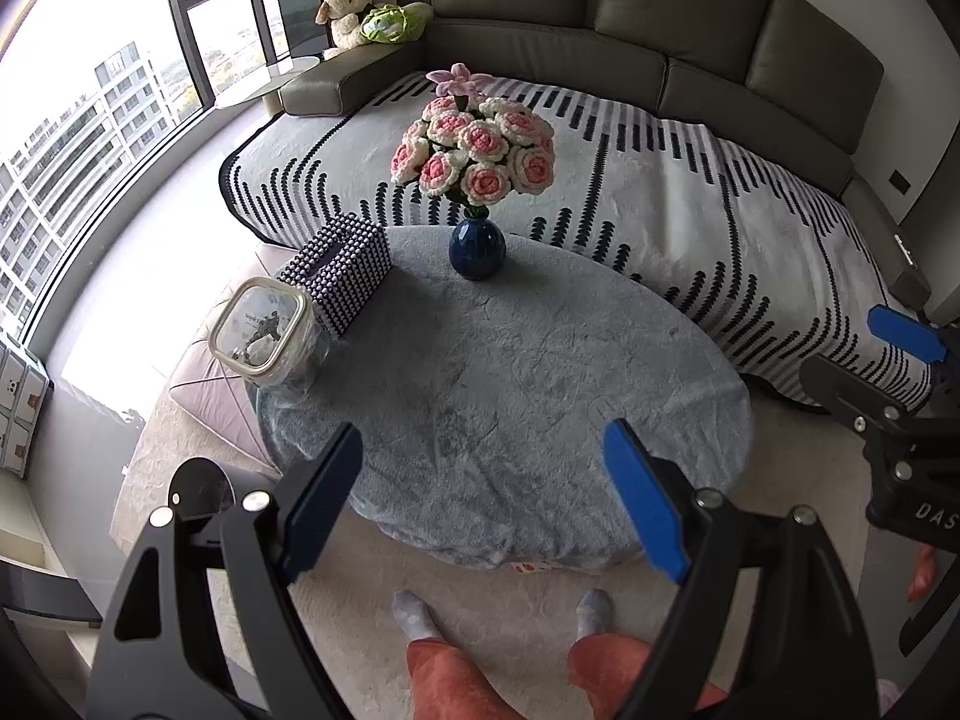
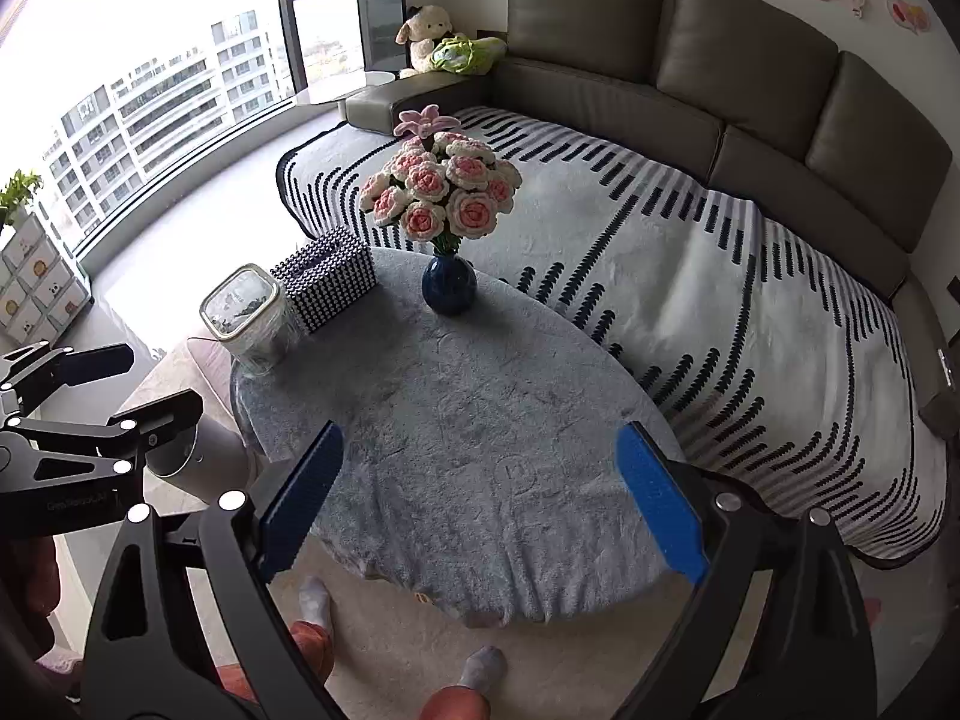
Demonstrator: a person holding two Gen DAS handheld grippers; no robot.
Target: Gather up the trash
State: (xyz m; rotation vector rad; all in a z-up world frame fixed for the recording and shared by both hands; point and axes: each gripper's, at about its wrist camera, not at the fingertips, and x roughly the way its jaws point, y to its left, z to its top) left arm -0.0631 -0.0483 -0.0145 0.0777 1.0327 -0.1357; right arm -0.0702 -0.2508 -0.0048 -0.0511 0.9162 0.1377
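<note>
The left gripper (image 1: 483, 495) filled the lower part of the left wrist view, its jaws spread wide with nothing between them. One blue pad (image 1: 645, 501) faced the camera at lower right; the other finger, at lower left, looked dark and shadowed. The right gripper (image 2: 480, 501) sat likewise along the bottom of the right wrist view, jaws wide apart and holding nothing. Each gripper also showed in the other's view, at the right edge of the left view and the left edge of the right. The person's two socked feet (image 1: 414, 615) and orange-clad legs (image 1: 444, 681) appeared at bottom centre, between the fingers.
</note>
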